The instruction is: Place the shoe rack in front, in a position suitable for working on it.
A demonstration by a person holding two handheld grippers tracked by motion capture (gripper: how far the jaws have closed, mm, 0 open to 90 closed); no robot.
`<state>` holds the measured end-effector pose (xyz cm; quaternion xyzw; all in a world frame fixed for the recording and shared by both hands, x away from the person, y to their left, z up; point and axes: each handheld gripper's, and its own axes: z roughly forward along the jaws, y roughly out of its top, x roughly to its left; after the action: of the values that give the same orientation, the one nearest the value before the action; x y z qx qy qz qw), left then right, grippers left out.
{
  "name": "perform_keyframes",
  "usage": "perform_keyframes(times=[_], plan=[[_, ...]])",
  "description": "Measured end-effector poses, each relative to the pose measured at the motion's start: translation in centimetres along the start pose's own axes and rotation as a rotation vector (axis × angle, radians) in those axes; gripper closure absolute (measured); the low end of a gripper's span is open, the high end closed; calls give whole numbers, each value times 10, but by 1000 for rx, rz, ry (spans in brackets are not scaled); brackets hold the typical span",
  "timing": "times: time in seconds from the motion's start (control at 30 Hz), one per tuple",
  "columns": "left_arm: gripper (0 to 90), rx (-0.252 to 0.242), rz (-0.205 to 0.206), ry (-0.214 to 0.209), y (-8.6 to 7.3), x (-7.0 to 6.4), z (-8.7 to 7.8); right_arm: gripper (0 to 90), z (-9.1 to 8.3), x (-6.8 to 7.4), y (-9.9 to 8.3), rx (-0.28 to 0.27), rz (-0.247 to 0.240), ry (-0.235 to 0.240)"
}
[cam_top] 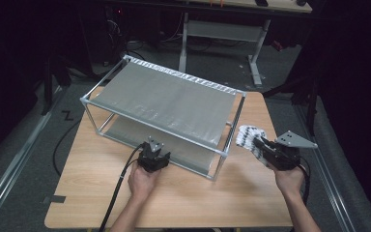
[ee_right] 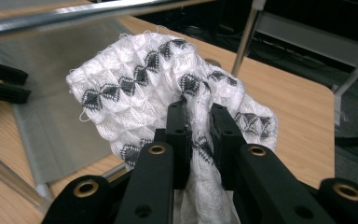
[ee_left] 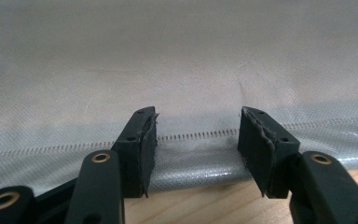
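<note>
**Right gripper view: knitted cloth clamped, left jaws apart at the rack**

Right gripper view, nearest first: the right gripper [ee_right: 199, 128] has its two black jaws pressed together on a fold of the white cloth [ee_right: 135, 88]. The cloth is a puffy, waffle-textured knit with dark diamond motifs; it bulges up and beyond the jaws — its lower end is cut off by the bottom edge. Past the cloth lies the wooden table [ee_right: 284, 100], and off to the far left a grey mesh panel and a bright metal tube of the rack [ee_right: 74, 16].

In the left gripper view, the left gripper [ee_left: 196, 140] stands with its jaws apart, nothing between them. Its rubber pads [ee_left: 149, 144] look ragged at the edges. Just ahead lies the hem of the lower shelf [ee_left: 191, 74], a fine woven grey mesh with a stitched seam, resting on the table; its far edge blurs out of focus.

From the high view, the left gripper [cam_top: 153, 157] sits at the rack's near side, the right gripper [cam_top: 270, 152] beside its near right corner post, holding the cloth [cam_top: 248, 137] above the table [cam_top: 198, 203]. The rack [cam_top: 166, 99] is a tube frame with two mesh shelves — the lower one partly hidden by the upper.
</note>
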<state>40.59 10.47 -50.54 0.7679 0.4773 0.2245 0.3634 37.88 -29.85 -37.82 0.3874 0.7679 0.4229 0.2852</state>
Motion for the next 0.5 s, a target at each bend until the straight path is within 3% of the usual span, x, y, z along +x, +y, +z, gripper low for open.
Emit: perform_keyframes(times=[0.37, 0.5], plan=[[469, 1, 0, -1, 0, 0, 0, 805, 10, -9, -37, 64, 55, -100], [469, 0, 0, -1, 0, 0, 0, 801, 18, -16, -55, 92, 100, -139]])
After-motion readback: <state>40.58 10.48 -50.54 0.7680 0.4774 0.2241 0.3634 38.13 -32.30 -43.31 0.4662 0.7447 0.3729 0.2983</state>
